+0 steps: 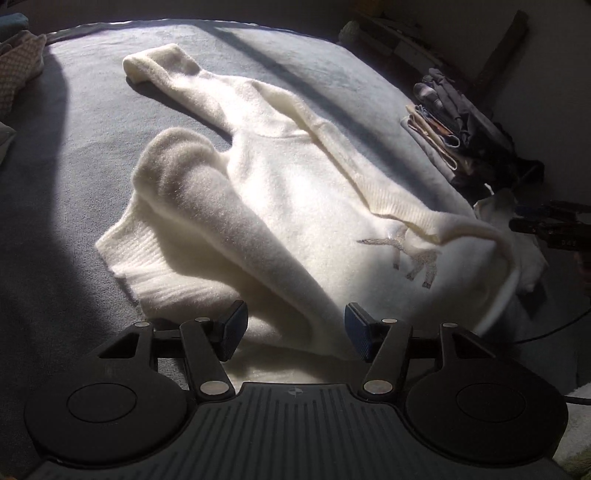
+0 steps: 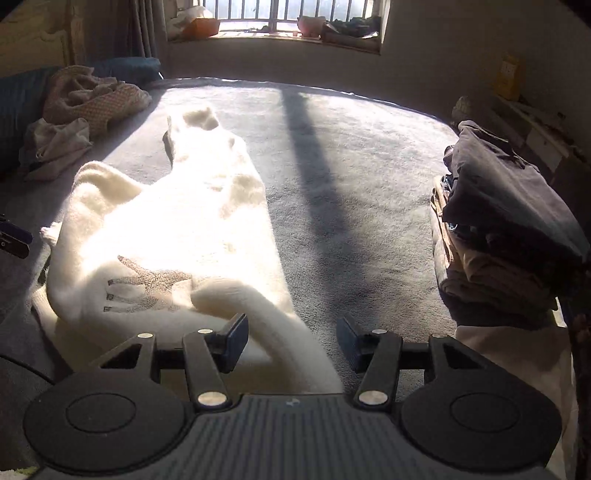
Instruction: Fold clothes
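Observation:
A fluffy white sweater (image 1: 288,192) with a grey animal print (image 1: 413,254) lies spread on the grey bed cover (image 1: 92,110), one sleeve folded across its body. My left gripper (image 1: 293,330) hovers open over the sweater's near edge, pads apart and gripping nothing. In the right wrist view the same sweater (image 2: 177,229) lies at the left in bright sun. My right gripper (image 2: 291,343) stands open above a sleeve (image 2: 280,332) that runs between its fingers without being pinched. The right gripper's tip also shows at the right edge of the left wrist view (image 1: 550,221).
A stack of folded dark and beige clothes (image 2: 502,236) sits at the bed's right side. Crumpled patterned garments (image 2: 88,99) lie at the far left. A barred window (image 2: 273,18) is beyond the bed, and a cable (image 1: 554,332) trails at the right.

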Tool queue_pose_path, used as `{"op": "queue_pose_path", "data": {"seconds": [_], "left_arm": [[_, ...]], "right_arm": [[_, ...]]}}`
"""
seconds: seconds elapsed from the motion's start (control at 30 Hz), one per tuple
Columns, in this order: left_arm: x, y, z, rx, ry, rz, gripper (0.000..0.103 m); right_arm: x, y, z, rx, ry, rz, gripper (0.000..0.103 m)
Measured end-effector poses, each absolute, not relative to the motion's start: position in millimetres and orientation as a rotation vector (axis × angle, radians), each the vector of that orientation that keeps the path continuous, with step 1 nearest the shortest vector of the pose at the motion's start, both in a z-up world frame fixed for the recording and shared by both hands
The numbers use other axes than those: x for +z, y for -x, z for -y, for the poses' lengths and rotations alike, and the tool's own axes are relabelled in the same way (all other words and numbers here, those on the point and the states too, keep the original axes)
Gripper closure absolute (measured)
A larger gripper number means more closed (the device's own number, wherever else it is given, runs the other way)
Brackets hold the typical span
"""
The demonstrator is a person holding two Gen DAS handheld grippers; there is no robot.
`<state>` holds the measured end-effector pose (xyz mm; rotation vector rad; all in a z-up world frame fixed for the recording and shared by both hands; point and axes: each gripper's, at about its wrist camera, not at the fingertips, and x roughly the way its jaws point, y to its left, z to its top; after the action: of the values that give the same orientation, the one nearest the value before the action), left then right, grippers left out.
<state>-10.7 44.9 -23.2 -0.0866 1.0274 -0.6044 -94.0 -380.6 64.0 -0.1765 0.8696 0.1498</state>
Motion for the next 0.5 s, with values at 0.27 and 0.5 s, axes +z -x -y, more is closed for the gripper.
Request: {"op": "queue_pose_path", "data": {"seconds": [0.27,0.5], "left_arm": [[-23,10,-28,-0.59,-0.039,-0.925,0.045],[-24,-3,-23,-0.581,-0.076,-0.882,0.045]], "right_arm": [[-5,59,313,0.284,0.497,-0.989,0.048],[-21,49,300,0.174,0.566,-0.891,0.083]]}}
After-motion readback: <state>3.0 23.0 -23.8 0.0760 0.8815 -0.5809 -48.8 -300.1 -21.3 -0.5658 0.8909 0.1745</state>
